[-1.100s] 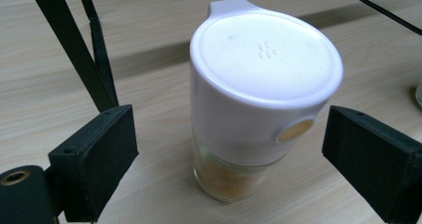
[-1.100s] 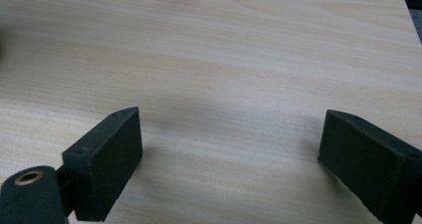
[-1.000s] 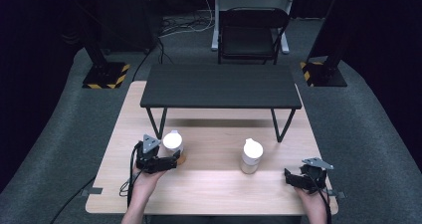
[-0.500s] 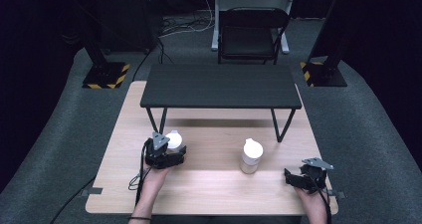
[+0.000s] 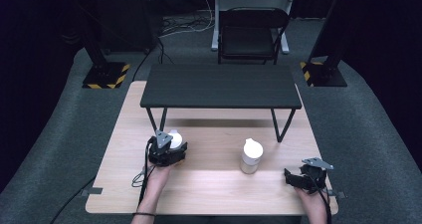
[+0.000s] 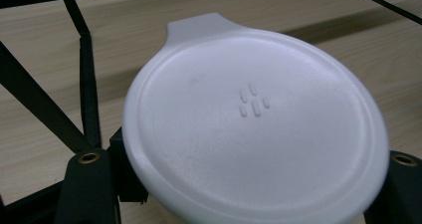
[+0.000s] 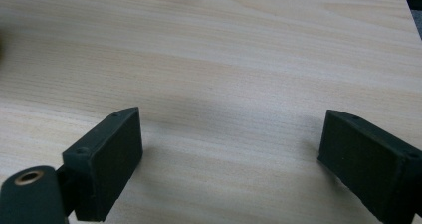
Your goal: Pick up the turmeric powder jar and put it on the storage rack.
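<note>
A round container with a white tabbed lid [image 6: 254, 129] sits between the jaws of my left gripper [image 6: 246, 179], which is shut on its sides just under the lid. From above, that container [image 5: 175, 136] stands left of centre on the wooden table [image 5: 214, 184], with the left gripper [image 5: 171, 145] just behind it. A second white-lidded container [image 5: 251, 154] stands right of centre, untouched. My right gripper [image 5: 300, 175] rests near the front right corner. Its jaws are open over bare wood [image 7: 229, 154].
A low black shelf on thin legs [image 5: 221, 87] spans the back half of the table. Its front legs [image 5: 281, 127] come down just behind the two containers. A black chair [image 5: 251, 35] stands on the floor beyond the table.
My left gripper slid forward and to the right until its jaws straddled the left container. The container and the right gripper stayed put.
</note>
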The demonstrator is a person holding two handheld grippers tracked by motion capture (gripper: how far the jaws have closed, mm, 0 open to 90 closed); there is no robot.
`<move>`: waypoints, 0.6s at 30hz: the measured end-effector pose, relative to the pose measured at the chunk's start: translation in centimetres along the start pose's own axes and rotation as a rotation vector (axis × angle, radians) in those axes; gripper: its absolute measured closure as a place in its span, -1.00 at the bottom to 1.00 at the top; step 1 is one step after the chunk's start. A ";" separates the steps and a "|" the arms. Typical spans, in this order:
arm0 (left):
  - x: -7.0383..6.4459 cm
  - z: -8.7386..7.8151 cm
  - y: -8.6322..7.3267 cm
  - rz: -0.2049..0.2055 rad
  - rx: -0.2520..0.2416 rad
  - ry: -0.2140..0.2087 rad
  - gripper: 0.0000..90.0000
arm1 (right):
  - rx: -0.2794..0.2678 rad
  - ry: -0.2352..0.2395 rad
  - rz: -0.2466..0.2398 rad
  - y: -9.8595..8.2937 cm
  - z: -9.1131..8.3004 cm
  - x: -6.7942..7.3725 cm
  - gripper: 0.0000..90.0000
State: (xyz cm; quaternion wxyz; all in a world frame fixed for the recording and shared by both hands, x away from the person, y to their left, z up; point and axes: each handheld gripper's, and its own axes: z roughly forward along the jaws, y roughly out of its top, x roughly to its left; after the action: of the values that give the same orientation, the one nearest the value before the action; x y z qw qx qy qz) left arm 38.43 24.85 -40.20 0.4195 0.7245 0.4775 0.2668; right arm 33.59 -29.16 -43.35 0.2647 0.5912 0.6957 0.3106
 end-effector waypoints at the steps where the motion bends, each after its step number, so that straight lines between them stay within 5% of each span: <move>1: 0.0 0.0 0.0 -0.002 0.001 0.000 -0.34 | 0.000 0.000 0.000 0.0 0.0 0.0 -0.81; 18: 0.7 -2.0 1.4 -0.002 -0.033 -0.026 -0.33 | 0.000 0.000 -0.001 0.0 0.0 0.0 -0.81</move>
State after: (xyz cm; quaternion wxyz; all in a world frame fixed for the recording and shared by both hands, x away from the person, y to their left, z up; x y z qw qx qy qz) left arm 37.75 25.92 -37.98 0.4380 0.7204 0.4680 0.2649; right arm 33.59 -29.16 -43.35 0.2649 0.5908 0.6959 0.3106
